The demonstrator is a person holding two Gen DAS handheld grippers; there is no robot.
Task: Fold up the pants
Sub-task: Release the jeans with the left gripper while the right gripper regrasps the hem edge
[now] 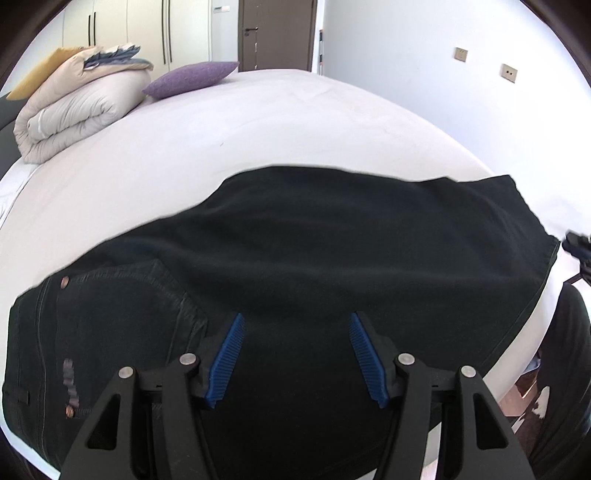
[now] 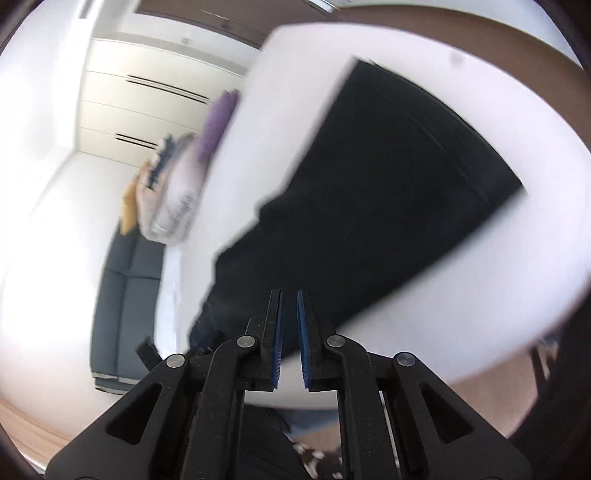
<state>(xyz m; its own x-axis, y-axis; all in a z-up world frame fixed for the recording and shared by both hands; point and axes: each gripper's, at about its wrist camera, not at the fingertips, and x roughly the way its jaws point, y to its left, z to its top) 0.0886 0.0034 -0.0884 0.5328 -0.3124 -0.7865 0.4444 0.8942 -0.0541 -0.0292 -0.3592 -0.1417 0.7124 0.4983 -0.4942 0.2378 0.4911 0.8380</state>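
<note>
Dark black pants (image 1: 295, 251) lie spread across the white bed (image 1: 258, 122), waistband and pocket at the left, leg ends at the right. My left gripper (image 1: 297, 321) is open, its blue pads wide apart just above the near edge of the pants, holding nothing. In the right wrist view the pants (image 2: 388, 206) appear blurred and tilted on the bed (image 2: 480, 295). My right gripper (image 2: 290, 299) has its pads nearly together with a thin gap, nothing between them, over the near pant edge. The right gripper also shows at the far right of the left wrist view (image 1: 578, 245).
A rolled duvet (image 1: 74, 107) and a purple pillow (image 1: 190, 78) lie at the far left of the bed. A brown door (image 1: 277, 33) and wardrobes stand behind. A dark sofa (image 2: 125, 295) is beside the bed. The bed's near edge drops to the floor (image 1: 524, 398).
</note>
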